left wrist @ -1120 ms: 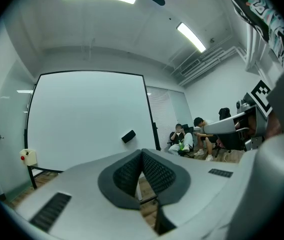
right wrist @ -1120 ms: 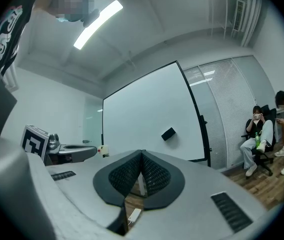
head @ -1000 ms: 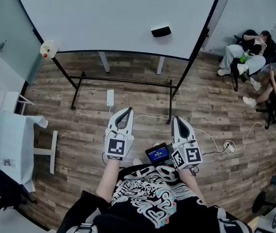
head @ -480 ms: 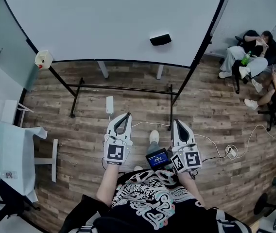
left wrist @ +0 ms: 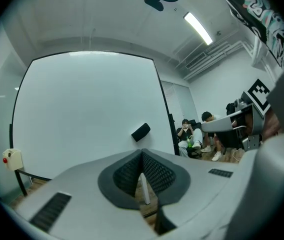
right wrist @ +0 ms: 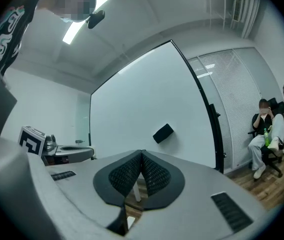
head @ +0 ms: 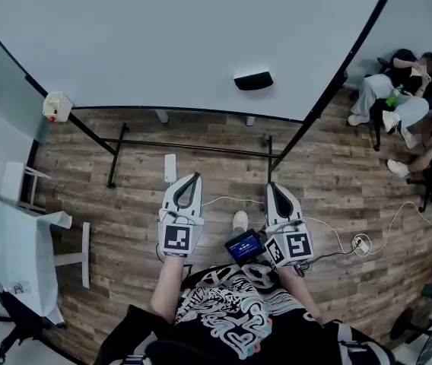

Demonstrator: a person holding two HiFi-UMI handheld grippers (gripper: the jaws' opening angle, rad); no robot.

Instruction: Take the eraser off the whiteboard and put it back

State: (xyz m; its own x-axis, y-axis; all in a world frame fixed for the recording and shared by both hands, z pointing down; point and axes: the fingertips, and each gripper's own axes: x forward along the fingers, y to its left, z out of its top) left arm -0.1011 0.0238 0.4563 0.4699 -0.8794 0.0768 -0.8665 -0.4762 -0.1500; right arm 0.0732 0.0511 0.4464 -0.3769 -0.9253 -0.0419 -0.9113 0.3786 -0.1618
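So the black eraser (head: 253,80) is sitting stuck on the whiteboard (head: 170,36), down toward the lower right part of it, and nothing is touching it. In both gripper views it's looking a bit tilted.

The person is standing on the wood floor (head: 125,204) facing the board. They're holding the left hand-held gripper (head: 195,177) and the right hand-held gripper (head: 271,185) out in front, side by side, both aiming at the board and well apart from it.

Both are clenched. In the left gripper view the ribbed black pads (left wrist: 156,173) are meeting at the tip with nothing caught between them. The right gripper view is showing the same thing. From each one, the eraser is showing on the board just above the closed tip.

Other stuff around:
- A small lit screen (head: 245,245) is hanging at the person's chest, between the two grippers.
- A white box with a red button (head: 56,106) is sitting at the board's lower left corner.
- A white power strip (head: 171,168) is lying on the floor near the stand.
- A few people (head: 406,90) are sitting over by the right wall.
- A white bench (head: 11,226) is standing at the far left.
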